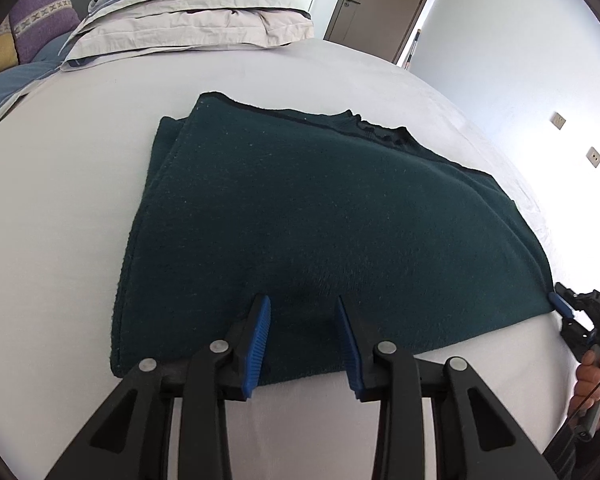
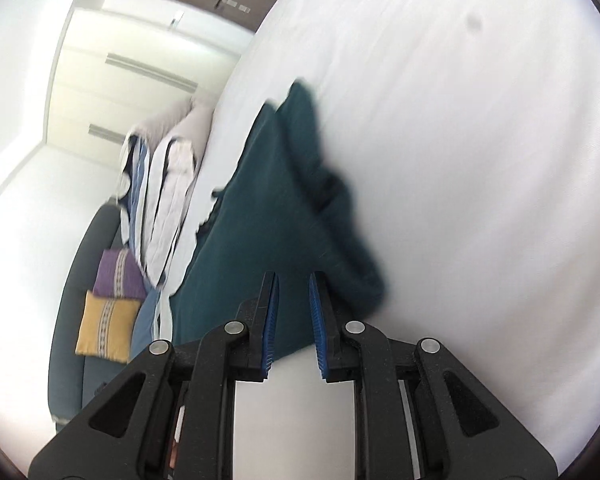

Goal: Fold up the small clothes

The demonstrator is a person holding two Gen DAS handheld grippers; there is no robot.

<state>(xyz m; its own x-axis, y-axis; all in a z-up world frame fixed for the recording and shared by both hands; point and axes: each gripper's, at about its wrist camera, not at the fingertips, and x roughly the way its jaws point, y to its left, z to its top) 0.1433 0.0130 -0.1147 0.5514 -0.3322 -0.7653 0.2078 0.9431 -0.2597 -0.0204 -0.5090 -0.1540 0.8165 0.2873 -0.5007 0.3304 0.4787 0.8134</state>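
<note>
Dark teal sweater (image 1: 320,216) folded flat on the white bed (image 1: 60,200) — both hand-held grippers at its near edge

Left wrist view: the left hand-held gripper (image 1: 304,308) hangs over the sweater's near edge, blue pads moderately apart, nothing pinched between them. Far right, the right hand-held gripper (image 1: 560,304) sits at the sweater's corner with a hand (image 1: 592,384) on its handle; folded bedding (image 1: 188,20) is stacked at the bed's far end. Right wrist view — blurry and tilted: the right hand-held gripper (image 2: 294,292) has only a narrow gap, pads not pressing on the cloth, the sweater (image 2: 268,208) just ahead. Purple cushion (image 2: 118,276) and yellow cushion (image 2: 104,326) sit beside the bed.
</note>
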